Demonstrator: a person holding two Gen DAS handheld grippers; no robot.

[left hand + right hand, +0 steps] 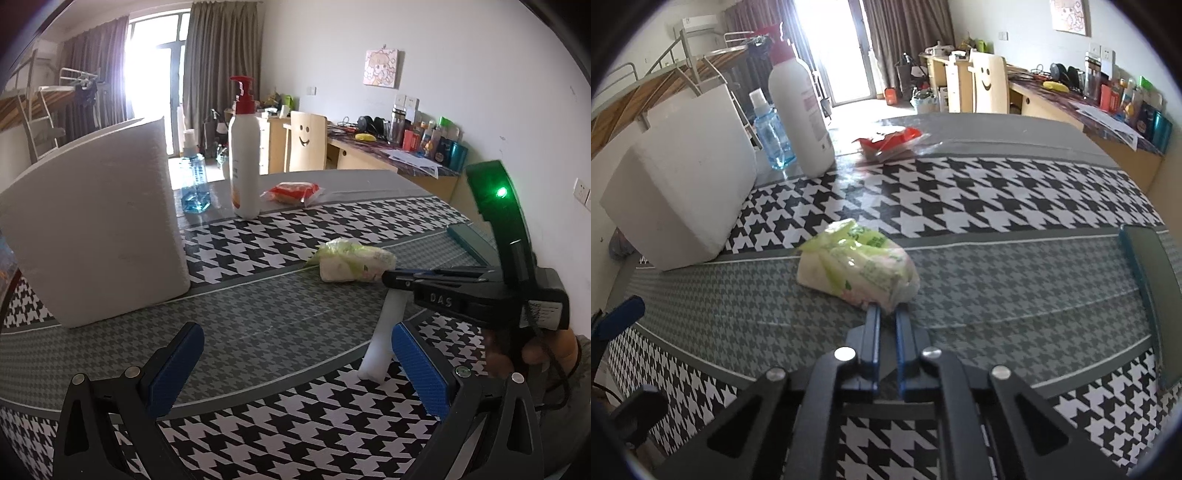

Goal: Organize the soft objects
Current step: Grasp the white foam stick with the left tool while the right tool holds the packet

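Green-and-white plastic wraps the soft tissue pack (858, 267), which lies on the grey houndstooth band of my desk (997, 288), near the middle. My right claw (886, 314) has its blue pads drawn close together, pinching the crinkled near end of that pack's wrapper; the pack itself rests on the cloth. From the left wrist view the same right claw (388, 277) reaches in from the right side, its tips at the pack's (351, 264) end, and my hand (532, 350) grips its handle below a lit green lamp.

My left claw (295, 354) hangs low over the desk (258, 325) with its blue pads (421, 369) spread wide and nothing between them. A slim white piece (382, 339) stands slanted just beside the right-hand pad; I cannot tell what it is.

To the left, a big white foam block (96, 221) stands upright on the desk. Behind it, toward the far edge, are a small blue spray bottle (194, 177) and a tall white pump bottle (243, 147) with a red top, close together. A red snack packet (291, 192) lies just to the right of the pump bottle. A dark teal flat case (1148, 295) sits at the desk's right edge, well apart from the pack.
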